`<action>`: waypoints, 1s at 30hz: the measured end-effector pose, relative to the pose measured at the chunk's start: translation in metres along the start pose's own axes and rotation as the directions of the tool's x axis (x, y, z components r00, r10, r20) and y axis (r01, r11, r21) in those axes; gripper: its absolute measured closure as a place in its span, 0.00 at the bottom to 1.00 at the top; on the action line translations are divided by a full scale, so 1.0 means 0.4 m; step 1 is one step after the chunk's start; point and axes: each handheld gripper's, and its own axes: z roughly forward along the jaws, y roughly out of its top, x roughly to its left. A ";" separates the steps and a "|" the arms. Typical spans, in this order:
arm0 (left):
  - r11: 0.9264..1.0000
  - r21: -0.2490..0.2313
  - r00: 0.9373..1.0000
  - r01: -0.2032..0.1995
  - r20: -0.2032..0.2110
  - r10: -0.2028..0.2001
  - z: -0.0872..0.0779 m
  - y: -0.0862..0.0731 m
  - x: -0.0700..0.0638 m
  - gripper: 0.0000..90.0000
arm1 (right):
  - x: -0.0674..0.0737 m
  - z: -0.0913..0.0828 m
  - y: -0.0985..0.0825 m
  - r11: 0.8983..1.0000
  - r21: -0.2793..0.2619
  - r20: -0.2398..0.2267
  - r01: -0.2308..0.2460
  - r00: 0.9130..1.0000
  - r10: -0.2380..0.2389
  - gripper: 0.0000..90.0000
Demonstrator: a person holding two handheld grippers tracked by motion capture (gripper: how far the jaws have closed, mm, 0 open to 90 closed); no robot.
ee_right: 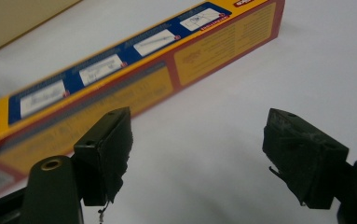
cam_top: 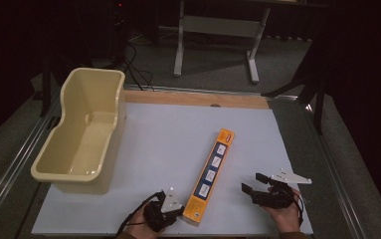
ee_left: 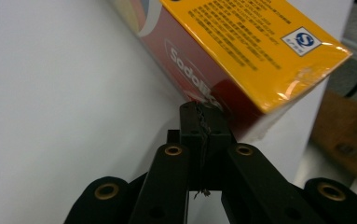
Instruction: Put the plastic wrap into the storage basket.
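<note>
One long orange and yellow carton (cam_top: 212, 175) lies flat on the white tabletop (cam_top: 168, 144), running from the lower centre of the high view up toward the middle, slightly slanted; blue panels with small diagrams line its top face, and its side is red with printed text. At its near end, in the lower centre of the frame, the left gripper (cam_top: 170, 211) sits with its jaws pressed together, their tips touching or just short of the carton's red side near the corner, as the left gripper view (ee_left: 203, 122) shows; they clasp nothing. To the right of the carton, low in the frame, the right gripper (cam_top: 254, 183) rests with its jaws spread wide, pointing toward the carton's side but apart from it; the right gripper view (ee_right: 199, 154) shows bare table between the pads. A cream plastic tub (cam_top: 81, 132) stands empty in the left part of the frame, well apart from the carton. This looks like the approach before a pickup. Next, the right gripper would need to close the gap and straddle the carton's narrow width, while the left steadies the end.
</note>
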 end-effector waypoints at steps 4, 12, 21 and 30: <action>1.000 -0.024 0.998 -0.018 0.060 0.019 0.054 0.037 -0.046 1.00 | 0.022 0.001 0.016 1.000 -0.013 0.006 -0.022 1.000 0.022 0.22; 0.995 -0.049 0.988 -0.088 0.123 0.094 0.119 0.091 -0.097 0.98 | 0.059 0.028 0.044 0.999 -0.031 0.000 -0.022 1.000 0.022 0.17; 0.995 -0.103 0.999 0.004 -0.038 -0.008 -0.015 0.038 0.003 0.65 | 0.086 0.101 0.062 0.999 0.042 0.021 -0.031 0.999 0.030 0.16; 0.991 -0.126 0.964 0.048 -0.254 -0.079 -0.172 -0.068 0.121 0.43 | 0.117 0.179 0.094 0.994 0.102 0.127 -0.043 0.991 0.029 0.12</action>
